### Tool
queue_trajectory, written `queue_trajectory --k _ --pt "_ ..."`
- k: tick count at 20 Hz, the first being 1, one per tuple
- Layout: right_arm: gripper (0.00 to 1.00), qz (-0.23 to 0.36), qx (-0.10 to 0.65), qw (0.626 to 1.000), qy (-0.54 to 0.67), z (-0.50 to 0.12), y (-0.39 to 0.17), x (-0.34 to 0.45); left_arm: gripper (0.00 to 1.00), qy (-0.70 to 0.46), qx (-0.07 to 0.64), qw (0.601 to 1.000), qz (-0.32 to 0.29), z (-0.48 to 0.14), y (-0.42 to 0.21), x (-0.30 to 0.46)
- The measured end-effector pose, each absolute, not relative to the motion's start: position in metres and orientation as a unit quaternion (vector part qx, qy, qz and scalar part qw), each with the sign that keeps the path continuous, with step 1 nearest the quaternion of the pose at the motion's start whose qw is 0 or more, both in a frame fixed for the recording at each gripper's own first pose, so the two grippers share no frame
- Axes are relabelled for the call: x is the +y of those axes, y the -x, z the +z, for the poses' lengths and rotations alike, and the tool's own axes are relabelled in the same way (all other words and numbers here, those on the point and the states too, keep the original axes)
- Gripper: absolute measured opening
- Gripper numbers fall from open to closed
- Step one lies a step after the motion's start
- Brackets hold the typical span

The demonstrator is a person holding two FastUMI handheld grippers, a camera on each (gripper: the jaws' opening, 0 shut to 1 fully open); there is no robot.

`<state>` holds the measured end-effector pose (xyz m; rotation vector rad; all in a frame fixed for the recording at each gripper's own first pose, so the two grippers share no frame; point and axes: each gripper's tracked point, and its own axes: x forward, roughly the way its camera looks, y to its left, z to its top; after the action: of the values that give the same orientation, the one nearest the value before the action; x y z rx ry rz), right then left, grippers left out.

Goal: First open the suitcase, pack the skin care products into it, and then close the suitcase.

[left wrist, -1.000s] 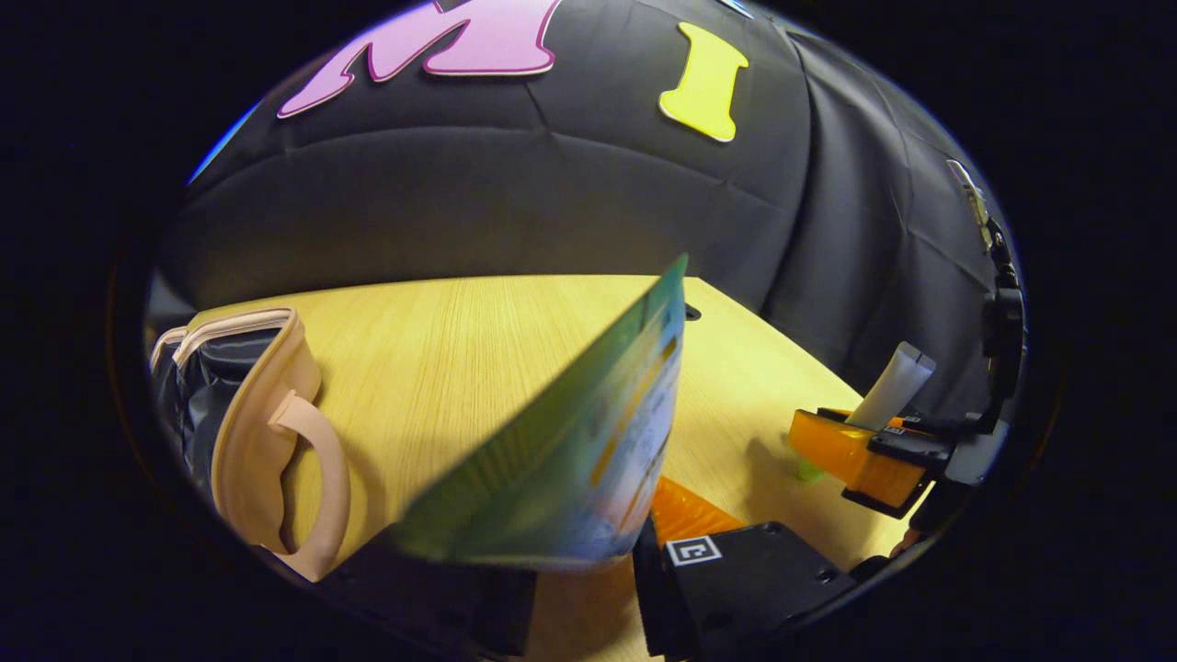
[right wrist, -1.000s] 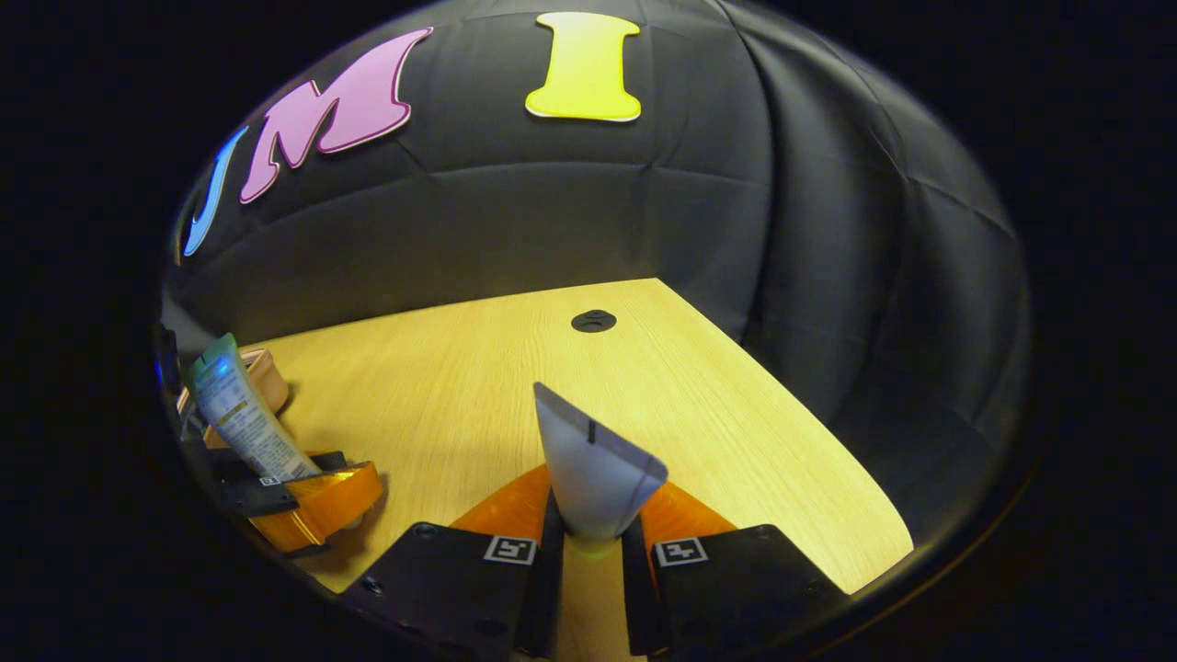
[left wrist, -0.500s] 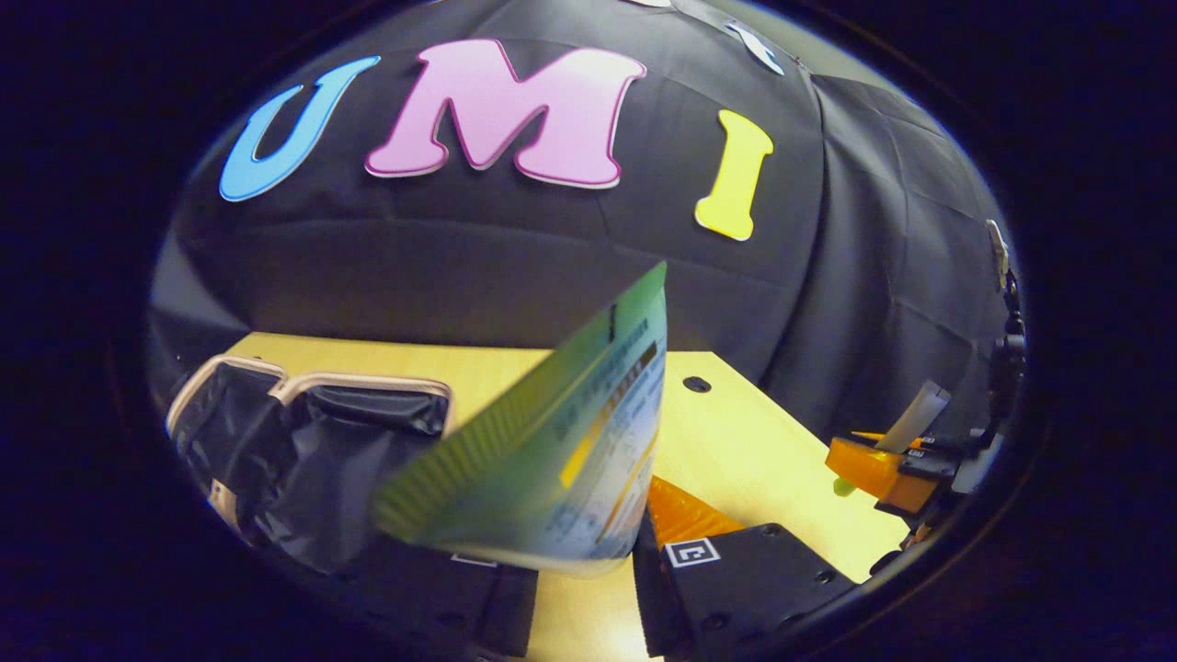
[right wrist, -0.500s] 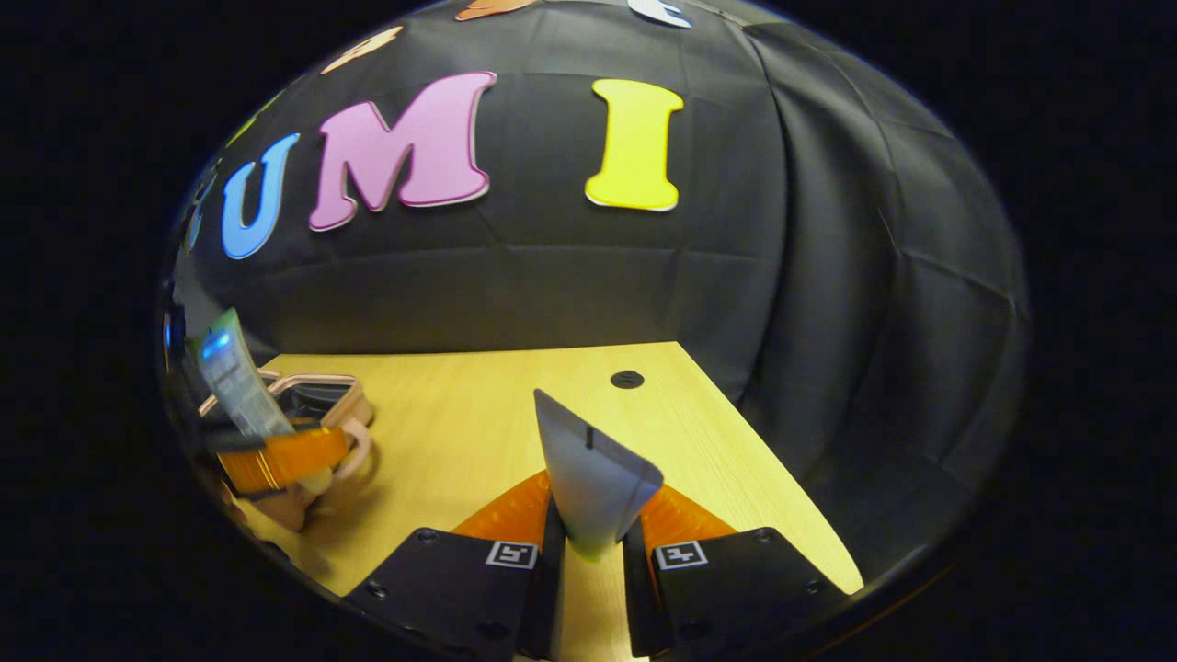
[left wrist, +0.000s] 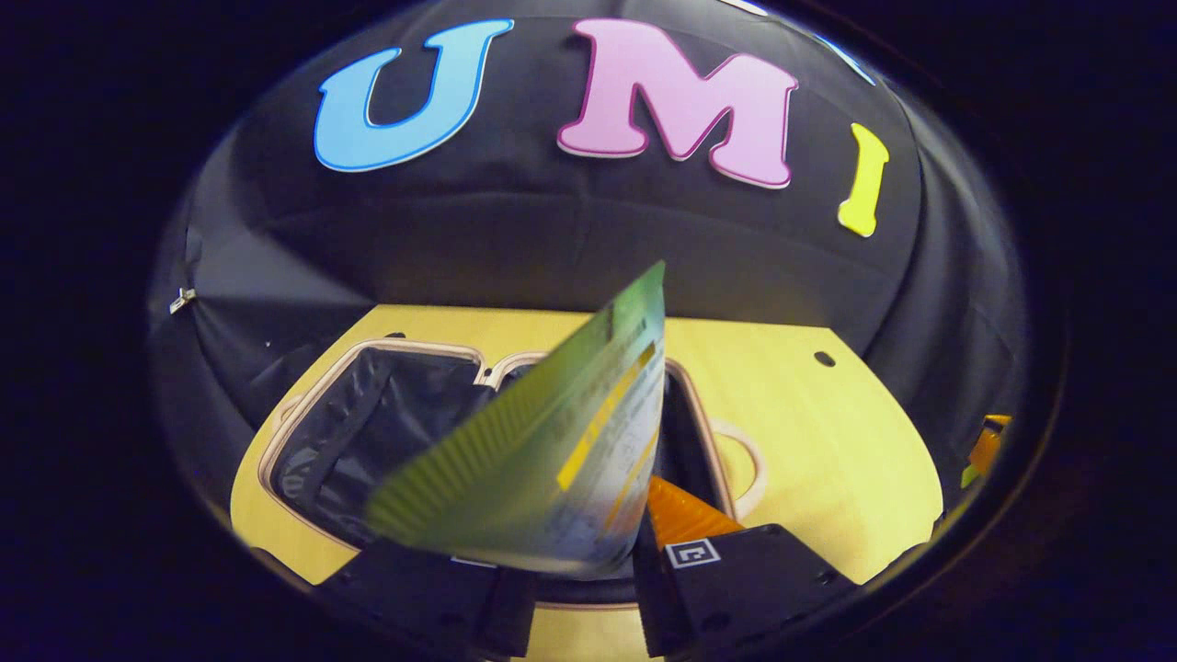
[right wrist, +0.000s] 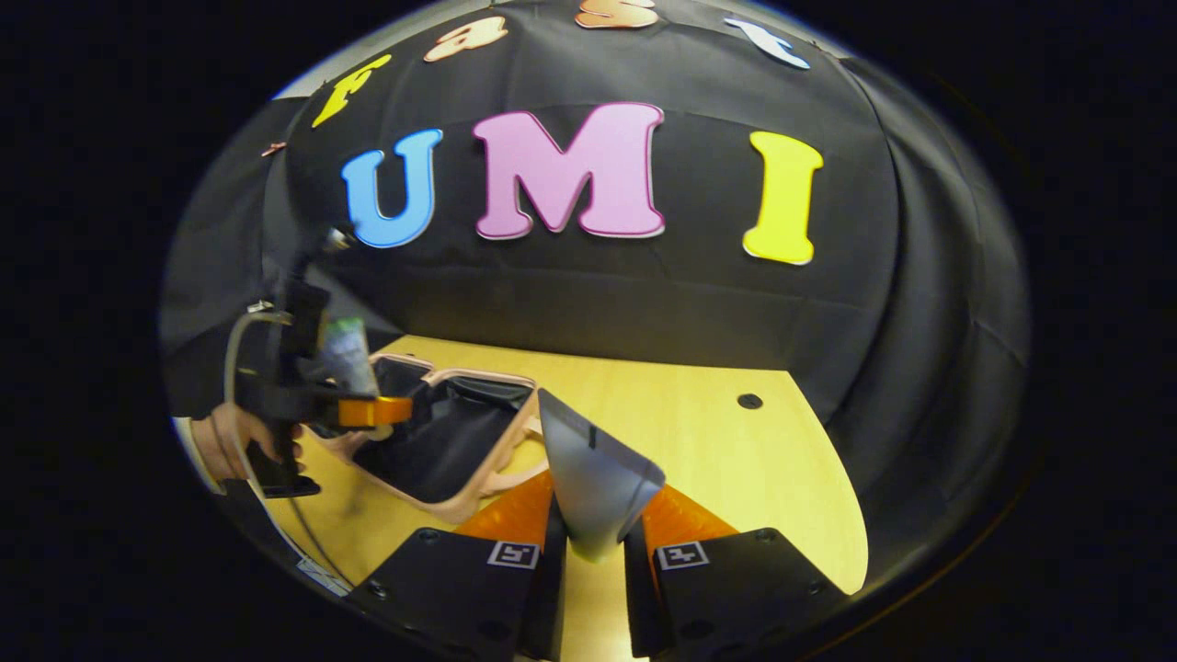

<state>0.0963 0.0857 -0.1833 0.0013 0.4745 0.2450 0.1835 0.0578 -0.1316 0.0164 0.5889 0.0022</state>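
A green skin care tube [left wrist: 552,450] stands up between the fingers of my left gripper [left wrist: 588,550], which is shut on it and hovers just above the open suitcase [left wrist: 368,423]. The small case has a pink rim, a pink handle [left wrist: 740,460] and a black lining. My right gripper [right wrist: 593,541] is shut on a pale grey tube [right wrist: 593,483], held over the table to the right of the suitcase [right wrist: 441,450]. In the right gripper view, the left gripper [right wrist: 368,411] with the green tube [right wrist: 345,348] hangs over the case's far side, with a hand [right wrist: 230,441] holding it.
The suitcase lies on a light wooden table [right wrist: 708,450] with a small round hole [right wrist: 749,401] near its back right. Black cloth walls close in behind and on both sides. Bare tabletop [left wrist: 818,441] stretches right of the case.
Both grippers have swung left toward the suitcase with their tubes. The left gripper now hangs over the open case; a second ago the case lay off to its left.
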Motion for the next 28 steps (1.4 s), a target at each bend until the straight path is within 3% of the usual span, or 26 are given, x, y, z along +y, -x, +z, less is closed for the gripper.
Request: queue_trajectory --k 5,9,12,15,17,19,20,21,22,28 --pt "0.31 0.129 0.22 0.967 -0.01 -0.157 -0.095 0.108 0.53 -0.029 0.425 0.905 -0.02 -0.199 -0.217 0.071" --pt "0.31 0.118 0.236 0.964 -0.023 -0.165 -0.088 0.112 0.48 -0.058 0.511 0.857 -0.034 -0.229 -0.22 0.078" --pt "0.31 0.109 0.244 0.963 -0.033 -0.172 -0.091 0.113 0.42 -0.057 0.519 0.853 -0.022 -0.236 -0.228 0.081" --pt "0.31 0.11 0.248 0.962 -0.04 -0.173 -0.101 0.121 0.43 -0.07 0.501 0.863 0.004 -0.227 -0.232 0.091" --pt "0.31 0.12 0.249 0.96 -0.035 -0.174 -0.112 0.131 0.49 -0.065 0.453 0.889 0.002 -0.2 -0.237 0.091" --pt "0.31 0.134 0.252 0.958 -0.027 -0.177 -0.124 0.144 0.64 -0.053 0.389 0.92 -0.001 -0.16 -0.238 0.091" --pt "0.31 0.142 0.259 0.955 -0.026 -0.181 -0.13 0.154 0.83 -0.05 0.359 0.932 0.0 -0.135 -0.232 0.094" --pt "0.31 0.151 0.265 0.952 -0.026 -0.184 -0.135 0.164 0.95 -0.048 0.328 0.943 0.006 -0.111 -0.225 0.102" --pt "0.31 0.159 0.275 0.948 -0.026 -0.189 -0.142 0.176 0.99 -0.047 0.303 0.952 0.011 -0.093 -0.217 0.115" --pt "0.31 0.206 0.355 0.912 -0.022 -0.25 -0.17 0.258 0.98 -0.032 0.236 0.969 0.06 -0.034 -0.135 0.186"
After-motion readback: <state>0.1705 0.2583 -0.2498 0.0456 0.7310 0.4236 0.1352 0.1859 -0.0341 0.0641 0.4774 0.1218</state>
